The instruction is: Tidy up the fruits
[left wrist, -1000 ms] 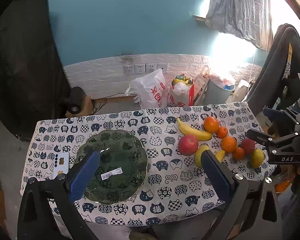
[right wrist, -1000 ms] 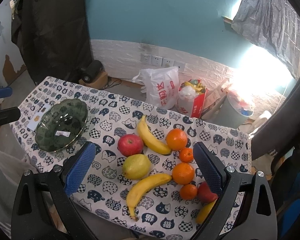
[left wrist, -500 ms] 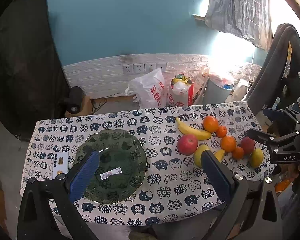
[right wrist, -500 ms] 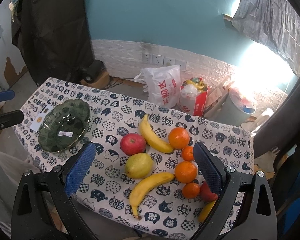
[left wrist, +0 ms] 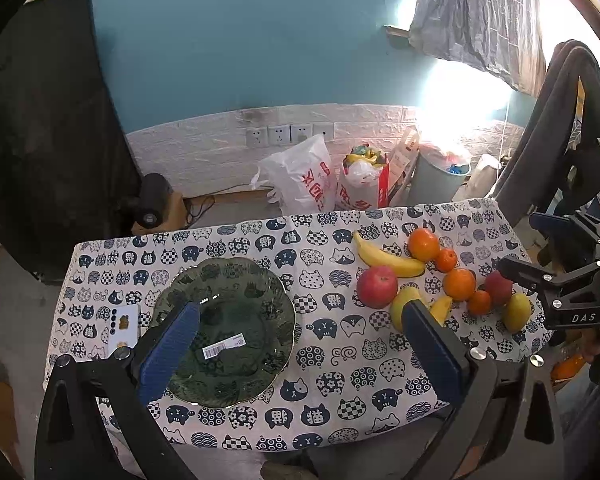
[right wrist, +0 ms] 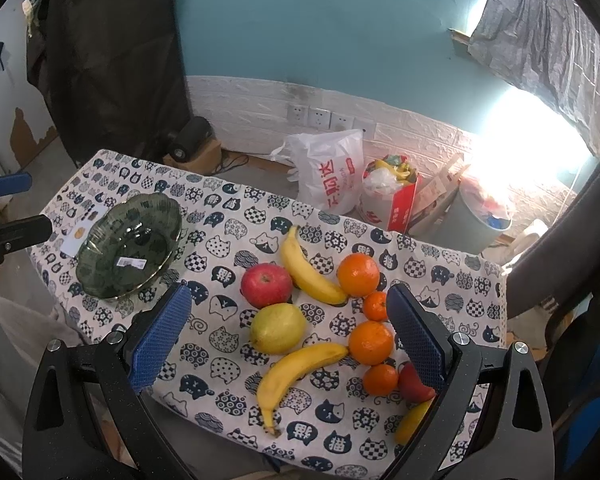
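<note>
A green glass plate (left wrist: 260, 288) (right wrist: 100, 264) lies empty on the left of the cat-print table. On the right lies a fruit cluster: a red apple (right wrist: 266, 285) (left wrist: 377, 287), a yellow pear (right wrist: 278, 328), two bananas (right wrist: 306, 270) (right wrist: 296, 372), several oranges (right wrist: 358, 274) and a second red apple (right wrist: 412, 384). My left gripper (left wrist: 296, 344) is open and empty, held above the plate's near side. My right gripper (right wrist: 288, 332) is open and empty, held above the fruit.
A white card or phone (left wrist: 123, 330) lies left of the plate. Behind the table stand a white plastic bag (right wrist: 332, 176), a red box (right wrist: 396, 200) and a bin (right wrist: 476, 220). A dark chair back (left wrist: 560, 128) stands at the right.
The right gripper has drawn slightly nearer and lower over the fruit. The left gripper has hardly moved. Both stay open.
</note>
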Motion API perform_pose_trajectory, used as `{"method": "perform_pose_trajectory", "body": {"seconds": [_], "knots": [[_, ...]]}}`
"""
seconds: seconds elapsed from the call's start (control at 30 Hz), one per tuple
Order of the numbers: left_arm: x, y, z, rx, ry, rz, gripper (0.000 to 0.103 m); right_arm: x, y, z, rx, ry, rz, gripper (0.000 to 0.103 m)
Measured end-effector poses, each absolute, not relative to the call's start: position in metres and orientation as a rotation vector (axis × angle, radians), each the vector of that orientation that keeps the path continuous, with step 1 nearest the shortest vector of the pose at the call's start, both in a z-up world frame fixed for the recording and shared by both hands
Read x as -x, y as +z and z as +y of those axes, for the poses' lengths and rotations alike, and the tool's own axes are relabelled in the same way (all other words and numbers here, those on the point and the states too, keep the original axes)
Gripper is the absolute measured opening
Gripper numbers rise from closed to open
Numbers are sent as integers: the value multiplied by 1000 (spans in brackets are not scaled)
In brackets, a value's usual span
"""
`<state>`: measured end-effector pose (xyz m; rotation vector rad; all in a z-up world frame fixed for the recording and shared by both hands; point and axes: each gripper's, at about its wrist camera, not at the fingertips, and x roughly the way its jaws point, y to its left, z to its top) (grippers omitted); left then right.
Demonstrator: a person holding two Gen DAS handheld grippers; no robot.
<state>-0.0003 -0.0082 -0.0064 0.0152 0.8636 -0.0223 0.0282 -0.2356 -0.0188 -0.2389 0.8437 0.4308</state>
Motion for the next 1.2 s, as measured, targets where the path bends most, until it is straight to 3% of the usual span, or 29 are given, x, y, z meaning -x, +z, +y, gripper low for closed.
{"method": "perform_pose_trajectory", "body": {"seconds": [0.8,1.2], "knots": [[-12,-16,-26,-54,-47,897,103,-28,-20,-255,236,405,849,96],[-34,-52,-57,-54,-141,1029,103,-41,-38,-299,214,307,928,96]]}}
